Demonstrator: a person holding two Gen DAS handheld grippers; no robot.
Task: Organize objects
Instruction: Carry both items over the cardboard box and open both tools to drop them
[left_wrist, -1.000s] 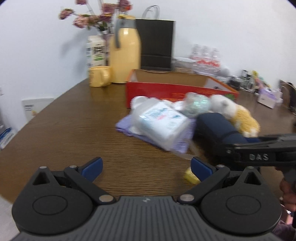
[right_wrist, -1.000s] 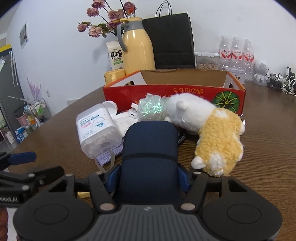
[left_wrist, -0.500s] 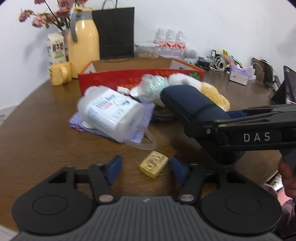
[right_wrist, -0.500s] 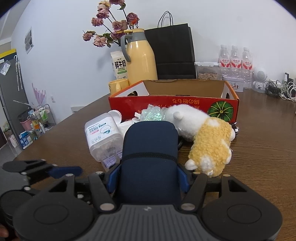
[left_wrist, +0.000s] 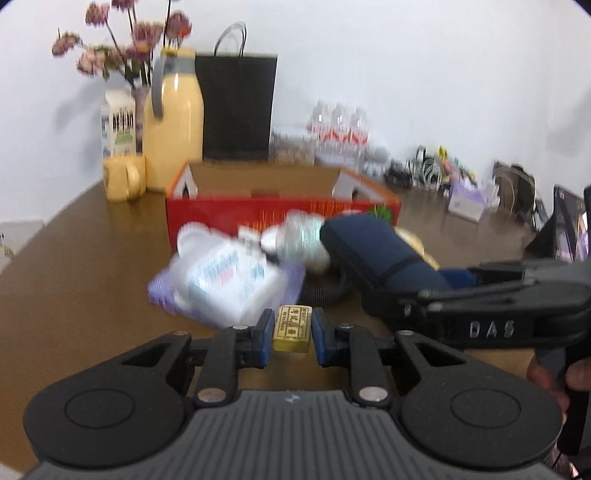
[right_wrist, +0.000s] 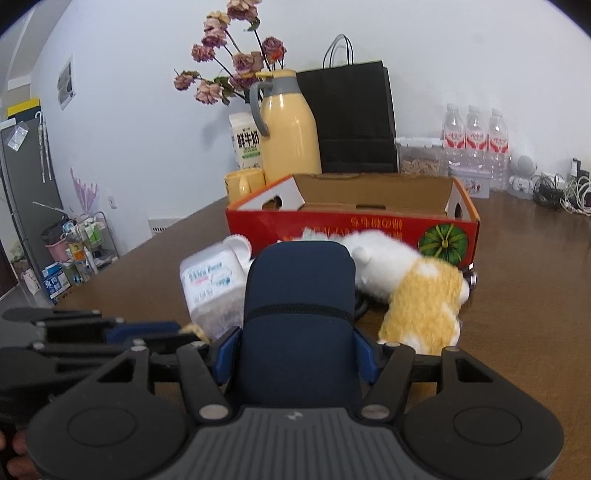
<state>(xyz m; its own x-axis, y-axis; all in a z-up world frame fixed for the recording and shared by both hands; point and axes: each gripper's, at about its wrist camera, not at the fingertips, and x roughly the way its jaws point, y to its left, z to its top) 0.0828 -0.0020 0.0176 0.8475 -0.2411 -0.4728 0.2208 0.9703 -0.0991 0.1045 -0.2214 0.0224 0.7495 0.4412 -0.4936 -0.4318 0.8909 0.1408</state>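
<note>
A small yellow block (left_wrist: 291, 328) sits between the blue pads of my left gripper (left_wrist: 292, 334). The jaws are closing and the pads touch both of its sides. My right gripper (right_wrist: 297, 356) is shut on a navy blue case (right_wrist: 299, 302) and holds it above the brown table (right_wrist: 535, 295). In the left wrist view that case (left_wrist: 373, 251) points at the pile in front of the open red cardboard box (left_wrist: 280, 216). The pile holds a clear plastic tub (left_wrist: 229, 280), a purple cloth (left_wrist: 293, 280) and a white and yellow plush toy (right_wrist: 417, 295).
Behind the red box (right_wrist: 351, 225) stand a yellow jug (right_wrist: 290, 129), a yellow mug (right_wrist: 242, 184), a milk carton (right_wrist: 245, 142), dried flowers (right_wrist: 236, 62) and a black paper bag (right_wrist: 354, 118). Water bottles (right_wrist: 472, 140) and cables (right_wrist: 561, 192) line the far right.
The left jaws went from wide open to closed around the yellow block, which came up close between the pads. The right gripper rose a little with the navy case in it.
</note>
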